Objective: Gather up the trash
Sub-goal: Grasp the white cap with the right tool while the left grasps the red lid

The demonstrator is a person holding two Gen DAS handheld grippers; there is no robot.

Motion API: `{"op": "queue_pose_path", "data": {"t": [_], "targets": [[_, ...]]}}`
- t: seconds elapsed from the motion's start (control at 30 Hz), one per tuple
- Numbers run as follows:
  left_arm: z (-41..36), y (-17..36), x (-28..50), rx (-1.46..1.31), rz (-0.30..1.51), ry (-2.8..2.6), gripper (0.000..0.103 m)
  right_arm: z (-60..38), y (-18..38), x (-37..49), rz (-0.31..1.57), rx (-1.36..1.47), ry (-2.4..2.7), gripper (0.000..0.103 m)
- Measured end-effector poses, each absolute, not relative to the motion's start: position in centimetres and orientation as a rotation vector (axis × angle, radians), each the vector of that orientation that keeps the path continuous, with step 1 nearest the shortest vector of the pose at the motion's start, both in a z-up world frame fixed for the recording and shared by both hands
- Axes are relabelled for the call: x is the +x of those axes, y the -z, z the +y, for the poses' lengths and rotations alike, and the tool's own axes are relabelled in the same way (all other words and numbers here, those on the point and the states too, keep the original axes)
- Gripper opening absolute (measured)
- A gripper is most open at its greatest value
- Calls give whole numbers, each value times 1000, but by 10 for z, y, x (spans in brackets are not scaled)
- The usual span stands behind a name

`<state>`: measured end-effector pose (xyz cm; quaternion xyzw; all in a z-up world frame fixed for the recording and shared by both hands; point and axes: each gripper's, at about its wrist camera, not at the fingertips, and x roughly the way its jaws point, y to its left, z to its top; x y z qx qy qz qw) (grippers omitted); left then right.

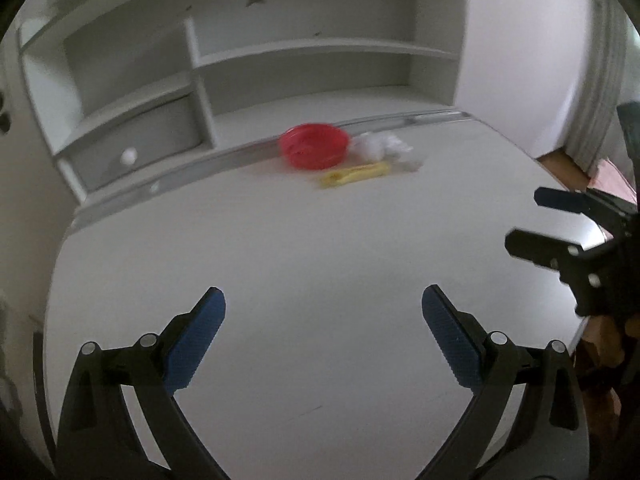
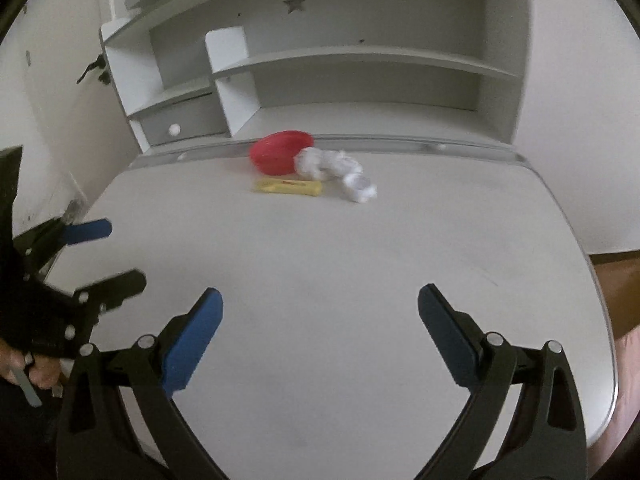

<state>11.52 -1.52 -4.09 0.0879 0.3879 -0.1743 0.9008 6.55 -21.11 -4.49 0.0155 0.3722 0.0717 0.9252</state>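
Left wrist view: the trash lies at the far edge of the white bench [image 1: 280, 264], in front of the shelf unit [image 1: 312, 52]. A red bowl [image 1: 314, 146] stands there, blurred. Just beside it on the right sits crumpled white paper [image 1: 384, 147], in loose, puffy wads. A flat yellow wrapper [image 1: 356, 174] lies in front of both, long and narrow, with small red print showing in the right wrist view. The left hand-held gripper [image 1: 323, 332] stands wide apart, holding nothing. The right hand-held gripper [image 2: 320, 330] is likewise spread wide and empty, well short of the trash.
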Motion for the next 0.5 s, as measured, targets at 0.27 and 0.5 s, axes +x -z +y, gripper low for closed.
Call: {"op": "queue_pose_path", "data": {"t": [0.27,0.5], "targets": [[4,33,134,93,830,362,96,-221,45,135,815,-4,-134,88],[-27,34,203,185,855,394,96,-231,71,209,913,-28,-106,77]]}}
